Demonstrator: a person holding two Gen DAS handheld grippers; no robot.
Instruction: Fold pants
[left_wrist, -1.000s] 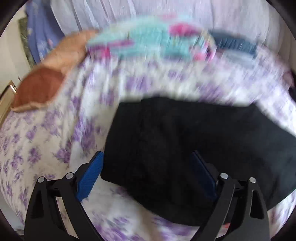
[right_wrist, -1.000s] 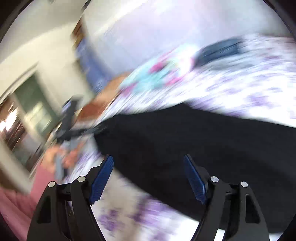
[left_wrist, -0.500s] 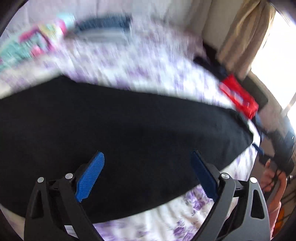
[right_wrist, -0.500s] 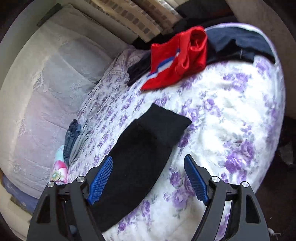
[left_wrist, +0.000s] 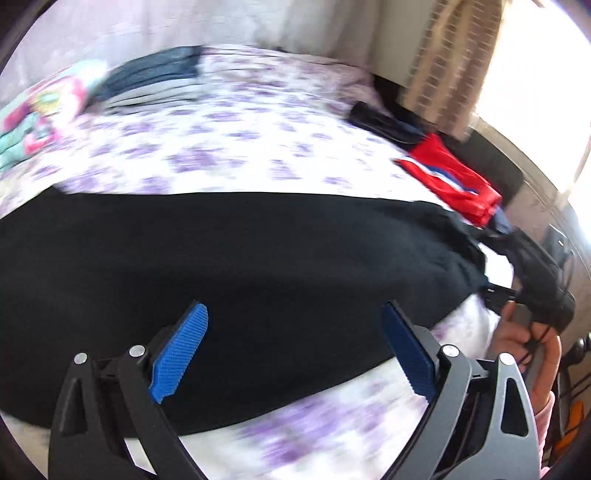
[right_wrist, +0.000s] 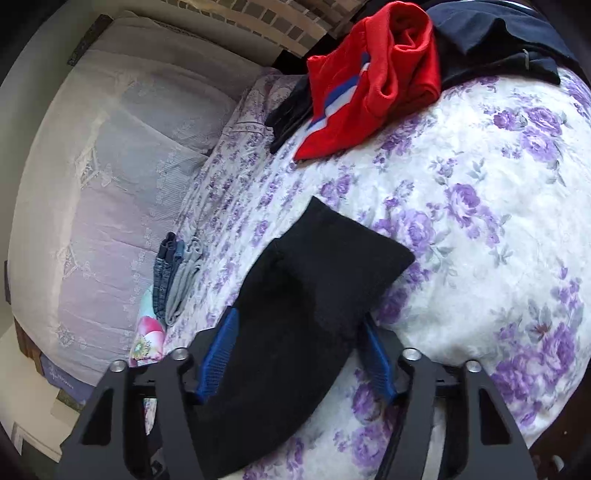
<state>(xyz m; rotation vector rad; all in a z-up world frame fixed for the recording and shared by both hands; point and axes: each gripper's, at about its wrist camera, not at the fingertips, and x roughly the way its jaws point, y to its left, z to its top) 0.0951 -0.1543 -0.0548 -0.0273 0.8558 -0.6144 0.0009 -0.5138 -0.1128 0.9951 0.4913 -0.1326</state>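
Black pants (left_wrist: 240, 258) lie flat and lengthwise across the purple-flowered bed sheet (left_wrist: 240, 147). My left gripper (left_wrist: 293, 310) hovers open over their middle, and neither blue pad touches the cloth. In the right wrist view, the narrow end of the pants (right_wrist: 325, 266) runs between the fingers of my right gripper (right_wrist: 299, 317). Its jaws are closing, with the blue pads (right_wrist: 218, 350) close beside the two edges of the fabric. I see no firm pinch. A hand (left_wrist: 517, 336) holds that tool at the right end of the pants.
A red garment (right_wrist: 369, 81) with blue and white stripes lies on dark clothes (right_wrist: 498, 40) at the far corner. Folded jeans and grey items (right_wrist: 173, 273) sit beside a colourful cloth (right_wrist: 147, 332) along the pale backrest (right_wrist: 110, 166). The bed edge drops off on the right.
The left view has swung right along the pants toward their far end. The right gripper has moved closer over the pants' end, and its jaws have narrowed around the fabric.
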